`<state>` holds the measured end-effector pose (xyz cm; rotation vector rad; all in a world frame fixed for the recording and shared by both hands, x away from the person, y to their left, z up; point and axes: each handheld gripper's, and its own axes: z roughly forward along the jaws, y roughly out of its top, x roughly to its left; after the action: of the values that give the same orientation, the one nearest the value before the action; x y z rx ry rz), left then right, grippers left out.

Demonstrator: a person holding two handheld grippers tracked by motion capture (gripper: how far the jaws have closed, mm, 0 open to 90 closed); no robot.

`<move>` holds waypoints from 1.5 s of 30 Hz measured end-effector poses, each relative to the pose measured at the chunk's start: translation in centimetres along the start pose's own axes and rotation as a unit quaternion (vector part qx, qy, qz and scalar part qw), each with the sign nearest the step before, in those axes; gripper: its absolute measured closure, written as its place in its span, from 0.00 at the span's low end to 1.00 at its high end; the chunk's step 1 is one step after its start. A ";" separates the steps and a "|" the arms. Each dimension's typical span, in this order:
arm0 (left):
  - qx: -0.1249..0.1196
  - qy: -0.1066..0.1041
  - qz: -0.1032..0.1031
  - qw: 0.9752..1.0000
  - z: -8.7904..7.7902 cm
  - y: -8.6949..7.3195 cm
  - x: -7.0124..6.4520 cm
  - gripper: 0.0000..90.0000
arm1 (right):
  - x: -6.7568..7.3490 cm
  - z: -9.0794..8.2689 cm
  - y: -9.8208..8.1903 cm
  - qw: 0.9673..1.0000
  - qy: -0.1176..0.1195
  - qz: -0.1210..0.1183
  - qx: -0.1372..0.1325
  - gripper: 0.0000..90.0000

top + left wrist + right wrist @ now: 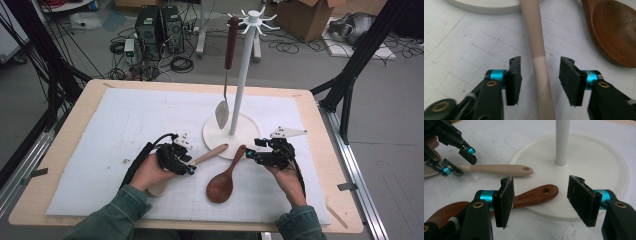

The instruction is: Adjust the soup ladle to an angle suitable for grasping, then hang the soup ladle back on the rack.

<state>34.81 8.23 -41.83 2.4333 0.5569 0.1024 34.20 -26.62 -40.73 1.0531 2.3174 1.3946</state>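
Observation:
A beige-handled utensil (212, 151) lies on the white mat, its handle tip at the rim of the white stand's round base (250, 134). My left gripper (189, 165) is open, one jaw on each side of the beige handle (537, 50) without touching it. A brown wooden spoon (221, 185) lies beside it, handle end resting on the base rim (536, 193). My right gripper (251, 152) is open just above that handle end (541, 182), holding nothing. A spatula (222, 112) with a dark handle hangs from a hook on the stand's pole (242, 75).
The white mat (125, 130) covers a wooden table (320, 150). Black frame legs (350, 75) stand at the right and left edges. Computers, cables and a cardboard box (305, 15) sit on the floor beyond the table. The left gripper (461, 161) shows in the right gripper view.

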 end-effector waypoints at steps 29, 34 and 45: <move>-0.021 0.014 0.008 1.000 -1.8 -0.1 -0.6 0.86 | 1.4 -0.2 1.0 1.000 0.010 -0.015 -0.015 0.41; -0.035 0.010 0.006 0.999 -2.2 -0.1 -0.6 0.86 | 2.2 -0.1 1.3 1.000 0.013 -0.015 -0.016 0.39; -0.079 0.009 0.008 0.997 -4.2 -0.2 -0.8 0.86 | 3.7 -0.1 2.3 0.999 0.028 -0.026 -0.024 0.37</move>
<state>33.16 10.37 -38.55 2.2865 0.5167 0.1698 32.56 -23.44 -38.15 0.9459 2.3205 1.4695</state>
